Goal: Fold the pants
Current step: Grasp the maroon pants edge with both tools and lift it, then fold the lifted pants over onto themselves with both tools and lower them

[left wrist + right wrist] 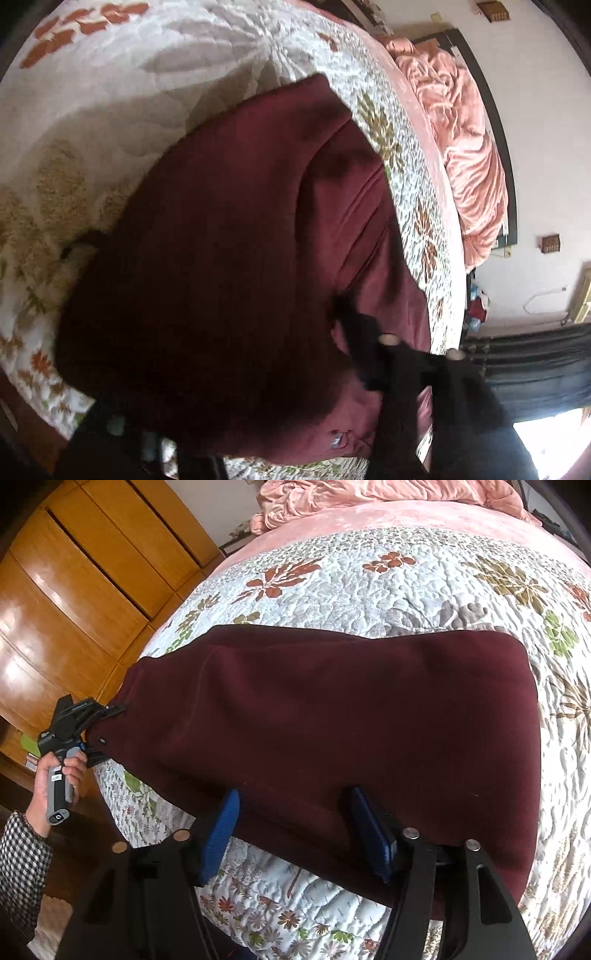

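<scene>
Maroon pants (332, 731) on floral quilt (406, 587); wooden wardrobe (74, 590) beside bed.

We're in a home bedroom: a bed under a floral quilted bedspread (388, 590), a rumpled pink blanket (369, 498) heaped at its far end, and a glossy wooden wardrobe (81, 583) standing along the left wall.

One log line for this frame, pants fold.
stage: fold in progress | maroon pants flat on floral quilt | left gripper at pants' end | right gripper open at near edge
</scene>
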Motion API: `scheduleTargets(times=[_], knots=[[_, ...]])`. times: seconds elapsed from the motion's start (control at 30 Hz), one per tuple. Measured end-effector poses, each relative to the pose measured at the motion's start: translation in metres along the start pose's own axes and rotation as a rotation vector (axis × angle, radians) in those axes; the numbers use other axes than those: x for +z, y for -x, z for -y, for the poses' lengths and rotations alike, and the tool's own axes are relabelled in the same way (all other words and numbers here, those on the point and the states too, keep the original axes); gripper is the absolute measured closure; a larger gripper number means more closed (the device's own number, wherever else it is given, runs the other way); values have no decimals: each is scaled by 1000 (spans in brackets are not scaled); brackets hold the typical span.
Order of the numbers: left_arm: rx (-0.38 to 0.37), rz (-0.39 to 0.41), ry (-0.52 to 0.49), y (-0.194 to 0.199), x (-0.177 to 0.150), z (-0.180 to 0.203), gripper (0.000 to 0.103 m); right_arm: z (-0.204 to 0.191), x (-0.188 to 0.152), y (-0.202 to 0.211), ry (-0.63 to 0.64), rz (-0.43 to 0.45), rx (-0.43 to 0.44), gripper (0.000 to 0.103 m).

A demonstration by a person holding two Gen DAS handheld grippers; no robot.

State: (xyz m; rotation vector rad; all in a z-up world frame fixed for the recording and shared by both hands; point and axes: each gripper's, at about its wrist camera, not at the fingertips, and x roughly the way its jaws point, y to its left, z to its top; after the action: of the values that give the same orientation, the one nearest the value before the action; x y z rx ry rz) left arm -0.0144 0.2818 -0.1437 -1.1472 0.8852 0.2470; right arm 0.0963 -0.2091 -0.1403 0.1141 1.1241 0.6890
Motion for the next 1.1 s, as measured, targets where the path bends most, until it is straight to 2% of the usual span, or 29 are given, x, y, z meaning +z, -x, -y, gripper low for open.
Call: scheduleTargets(times=[0.07,0.27,0.5,0.53,0.57,0.6,0.7,0.8,1.1], knots=[[-53,22,8,8,0,5,79,1,1,1,-10,0,7,39],[-98,81,-68,23,-6,43,81,5,4,11,-58,9,48,39],[-78,128,-193,27,-14,93,81,6,14,43,-54,79,30,39],[-76,135,-205,28,-15,98,81,10,14,39,-66,51,20,39],[-73,140,-216,29,-18,101,81,15,14,26,-76,-25,-17,39],[-71,146,-230,29,-20,105,81,18,12,18,-71,-59,-35,40],[-89,153,-262,38,-30,109,81,17,11,22,-44,-31,-24,39],[-88,154,-342,41,-43,133,81,23,11,34,-86,6,22,39],[-104,98,-620,33,-106,210,81,48,11,67,-146,68,37,39]])
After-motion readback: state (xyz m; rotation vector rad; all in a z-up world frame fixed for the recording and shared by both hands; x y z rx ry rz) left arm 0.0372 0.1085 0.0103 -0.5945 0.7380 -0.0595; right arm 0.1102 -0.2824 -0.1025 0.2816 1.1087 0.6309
